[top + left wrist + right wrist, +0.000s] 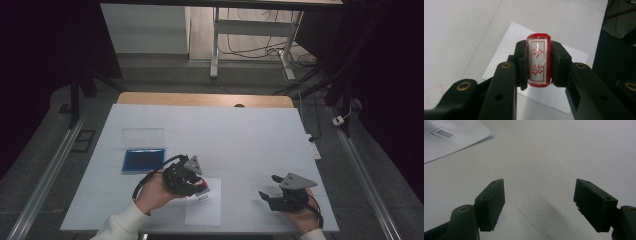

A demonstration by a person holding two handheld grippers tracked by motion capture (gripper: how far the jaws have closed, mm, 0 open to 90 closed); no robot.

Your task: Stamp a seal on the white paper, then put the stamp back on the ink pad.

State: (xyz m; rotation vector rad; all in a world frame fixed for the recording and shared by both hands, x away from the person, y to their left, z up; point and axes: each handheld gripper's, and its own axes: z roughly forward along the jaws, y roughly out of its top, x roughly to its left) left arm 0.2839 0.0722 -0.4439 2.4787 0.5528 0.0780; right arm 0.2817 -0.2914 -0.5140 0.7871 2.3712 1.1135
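left gripper (538, 65): clamped on a red plastic stamp with a white label (538, 62), held over the white sheet of paper (202, 205) near the table's (250, 135) front edge | right gripper (539, 202): jaws spread wide, nothing between them, near the front right corner | blue ink pad in a clear open case (143, 159): toward the left edge

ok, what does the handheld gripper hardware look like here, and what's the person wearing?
Both are black two-jaw units. The left gripper and right gripper each carry a grey three-cornered plate on top and trail a black cable. Up close, the right gripper's flat rectangular black pads sit on arms with brass-coloured ringed holes. A white sleeve covers the left forearm.
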